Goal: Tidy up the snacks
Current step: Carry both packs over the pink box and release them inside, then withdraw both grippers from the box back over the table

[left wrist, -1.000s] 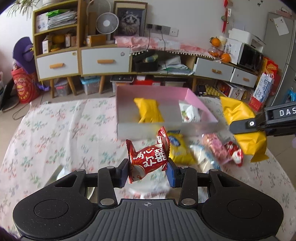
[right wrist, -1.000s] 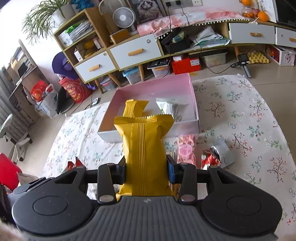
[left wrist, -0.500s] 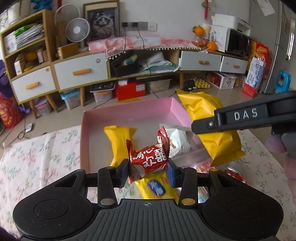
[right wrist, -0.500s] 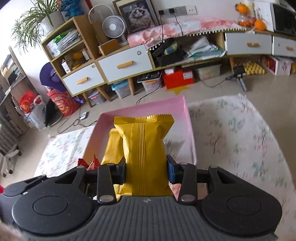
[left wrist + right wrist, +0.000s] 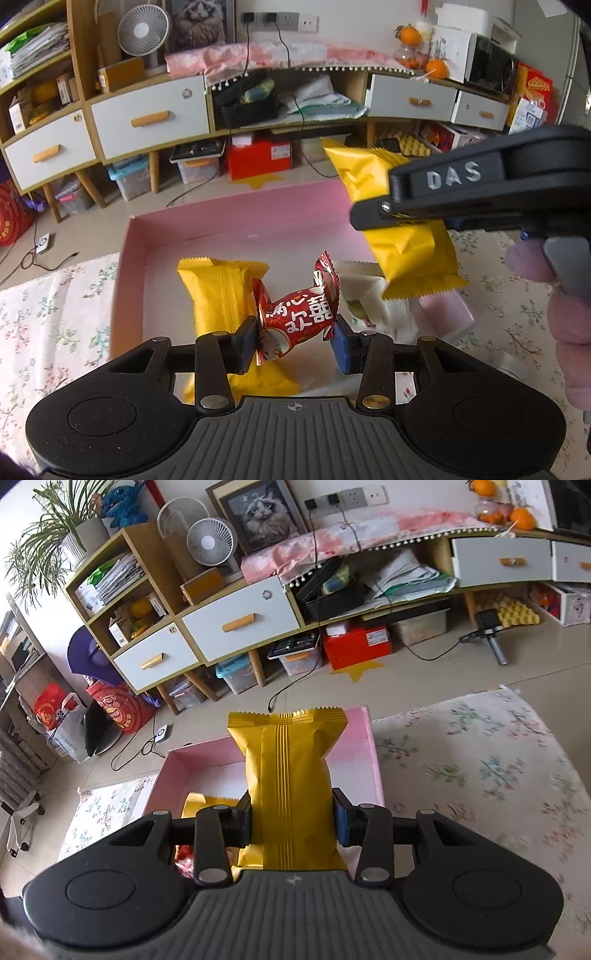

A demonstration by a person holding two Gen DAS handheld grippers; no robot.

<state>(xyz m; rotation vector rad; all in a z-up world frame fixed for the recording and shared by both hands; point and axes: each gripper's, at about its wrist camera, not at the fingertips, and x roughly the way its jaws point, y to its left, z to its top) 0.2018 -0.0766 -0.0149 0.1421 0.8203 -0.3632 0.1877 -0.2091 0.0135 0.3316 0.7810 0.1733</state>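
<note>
In the left wrist view, the left tongs (image 5: 295,338) at lower centre are clamped on a red candy (image 5: 299,314), which sits crosswise between the pads above the pink box (image 5: 236,221). White Chinese characters run across the wrapper, with small Latin print starting "Man" below them; the rest is too small to read. In the box, a yellow pack (image 5: 218,291) lies just left of the candy and a white pack (image 5: 369,299) just right of it. At the right of the frame the right tongs (image 5: 373,218), marked "DAS" in raised letters, are clamped on a gold pack (image 5: 399,243) hanging above the box's right side.

In the right wrist view, the gold pack (image 5: 291,775) stands upright between the right tongs (image 5: 291,821) at centre, its plain striped back showing no writing, over the pink box (image 5: 369,738). The box rests on a floral-clothed bench (image 5: 480,760).
</note>
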